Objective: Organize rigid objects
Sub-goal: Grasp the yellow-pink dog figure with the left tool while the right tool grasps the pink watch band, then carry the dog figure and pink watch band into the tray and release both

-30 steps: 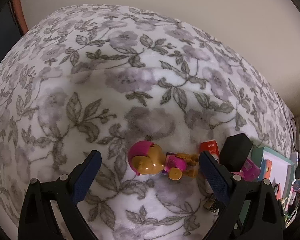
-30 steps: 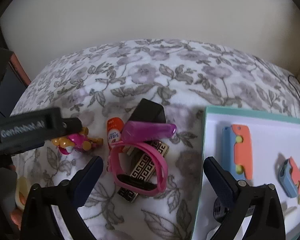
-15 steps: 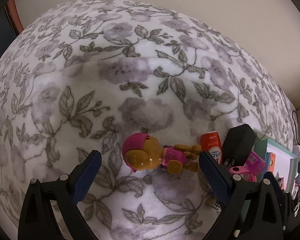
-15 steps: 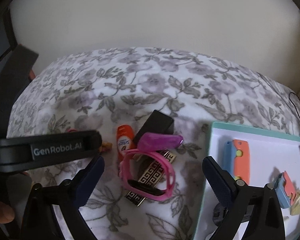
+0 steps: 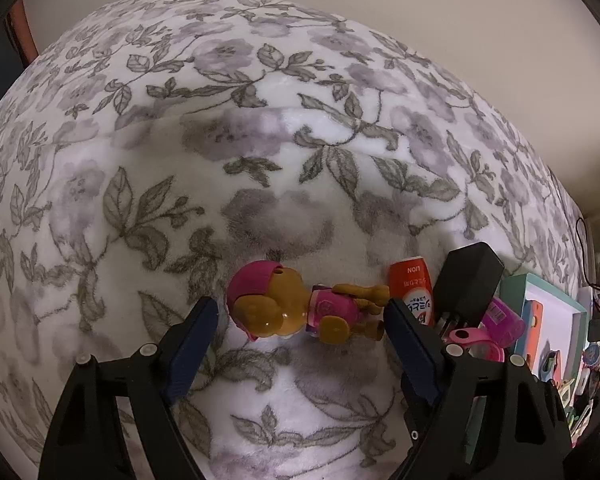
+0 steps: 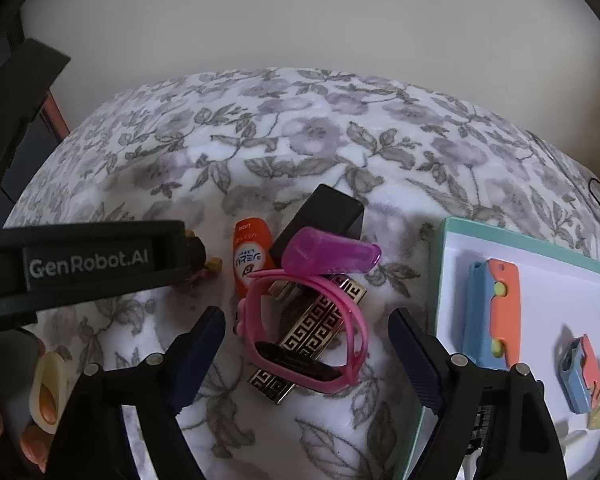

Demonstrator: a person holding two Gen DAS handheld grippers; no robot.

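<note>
My left gripper (image 5: 300,316) and right gripper (image 6: 306,328) have just been closing yet stand apart, bracketing the puppy figure (image 5: 300,310) and pink watch (image 6: 304,328), both left of the teal tray (image 6: 440,280), ready for grasping.

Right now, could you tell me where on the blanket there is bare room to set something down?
Free: the floral blanket beyond the toy dog toward the wall. Crowded: the orange tube, black charger and pink watch band cluster beside the teal tray.
</note>
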